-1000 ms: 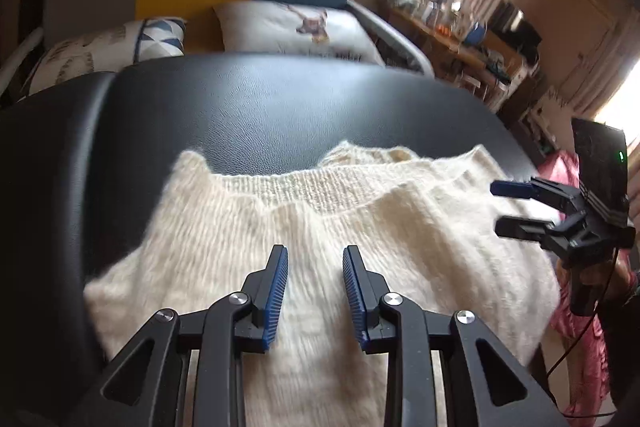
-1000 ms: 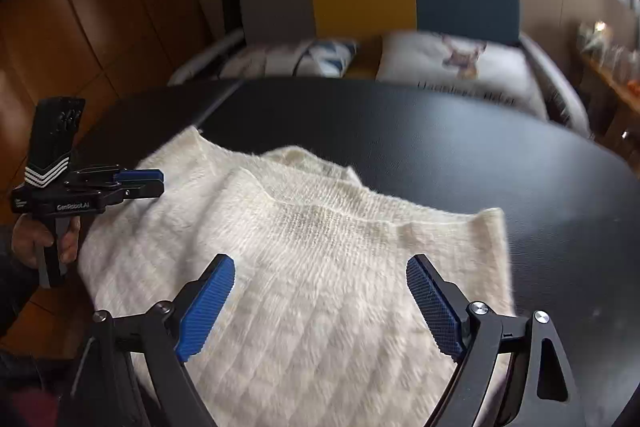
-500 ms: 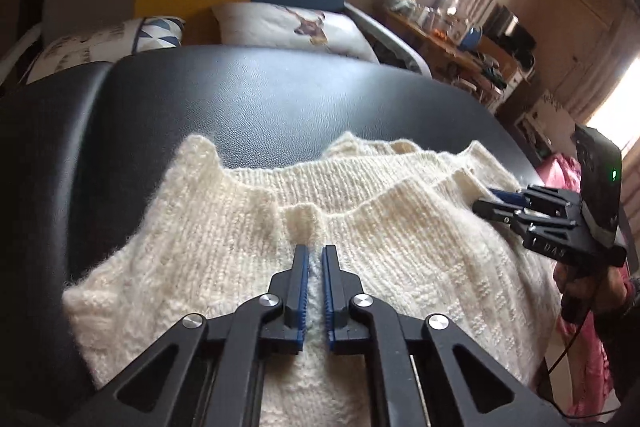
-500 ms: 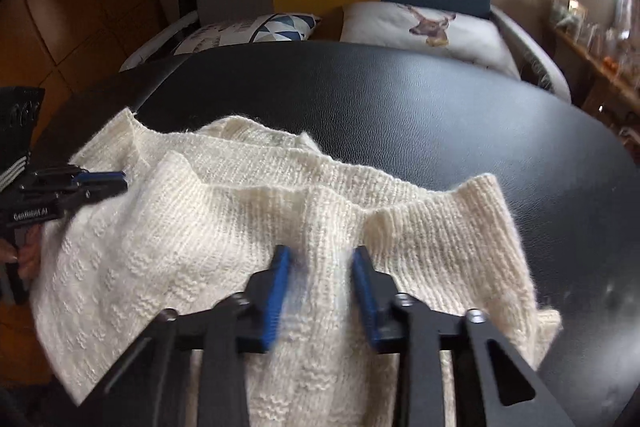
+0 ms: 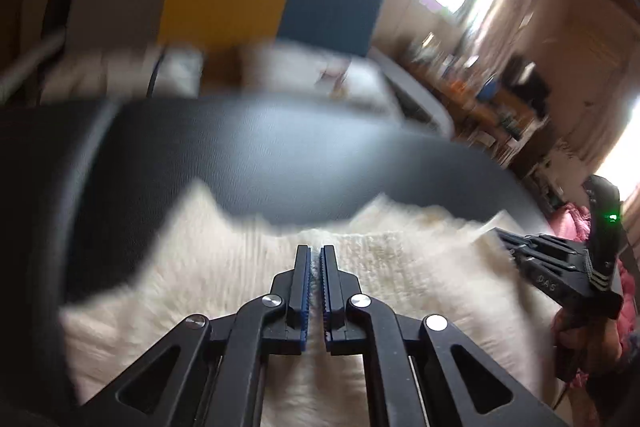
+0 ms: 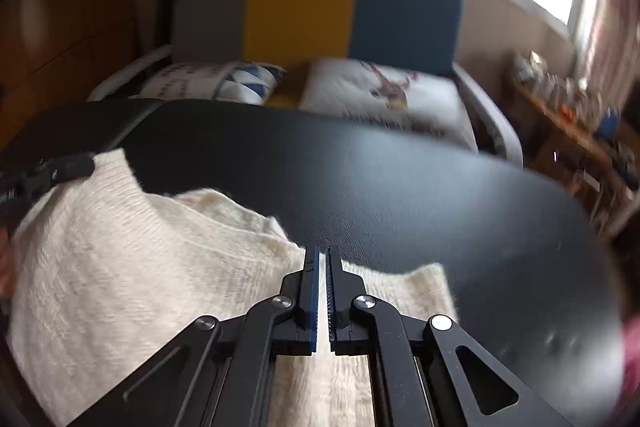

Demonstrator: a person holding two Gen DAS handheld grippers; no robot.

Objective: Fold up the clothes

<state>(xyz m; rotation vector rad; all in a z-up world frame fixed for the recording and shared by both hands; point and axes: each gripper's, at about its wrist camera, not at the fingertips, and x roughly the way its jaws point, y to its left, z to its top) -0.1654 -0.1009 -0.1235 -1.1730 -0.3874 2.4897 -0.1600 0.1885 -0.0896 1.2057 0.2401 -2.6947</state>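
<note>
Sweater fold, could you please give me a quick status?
Left gripper and right gripper shut on cream sweater. Sweater on black table. Nothing in the way.

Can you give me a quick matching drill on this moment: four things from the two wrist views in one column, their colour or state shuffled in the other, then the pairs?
Things:
1. left gripper
2. sweater
3. table
4. sofa backrest

States or colours:
A. black, smooth, sweater lying on it
B. cream knit, spread out
C. grey, yellow and blue panels
D. fingers shut on a pinch of knit

Pairs: 1-D, 2-B, 3-A, 4-C.

The right gripper matches D as well: its fingers are closed on the sweater's edge.
</note>
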